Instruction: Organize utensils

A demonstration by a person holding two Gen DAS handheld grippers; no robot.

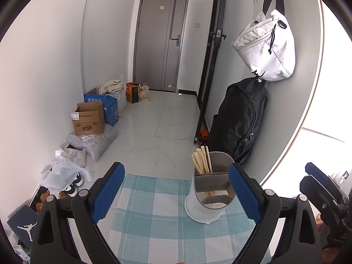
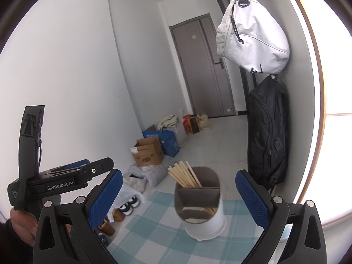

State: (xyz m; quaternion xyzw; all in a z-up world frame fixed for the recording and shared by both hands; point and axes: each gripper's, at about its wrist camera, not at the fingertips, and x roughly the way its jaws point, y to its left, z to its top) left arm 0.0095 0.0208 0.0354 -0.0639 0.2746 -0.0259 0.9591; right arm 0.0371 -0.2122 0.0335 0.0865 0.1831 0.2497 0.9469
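Observation:
A grey and white utensil holder (image 1: 209, 187) stands upright on a blue checked placemat (image 1: 154, 220). Several pale wooden chopsticks (image 1: 201, 159) stand in its back compartment; the other compartments look empty. My left gripper (image 1: 176, 193) is open and empty, with the holder just inside its right finger. My right gripper (image 2: 180, 198) is open and empty, with the holder (image 2: 201, 202) and chopsticks (image 2: 184, 175) between its fingers, further ahead. The left gripper (image 2: 66, 176) shows at the left of the right wrist view, the right gripper (image 1: 321, 182) at the right edge of the left wrist view.
A black backpack (image 1: 239, 118) and a white bag (image 1: 268, 46) hang on the wall to the right. Cardboard boxes (image 1: 90, 121), plastic bags (image 1: 63, 173) and shoes (image 2: 127, 204) line the left wall on the floor. A grey door (image 1: 160, 44) is at the far end.

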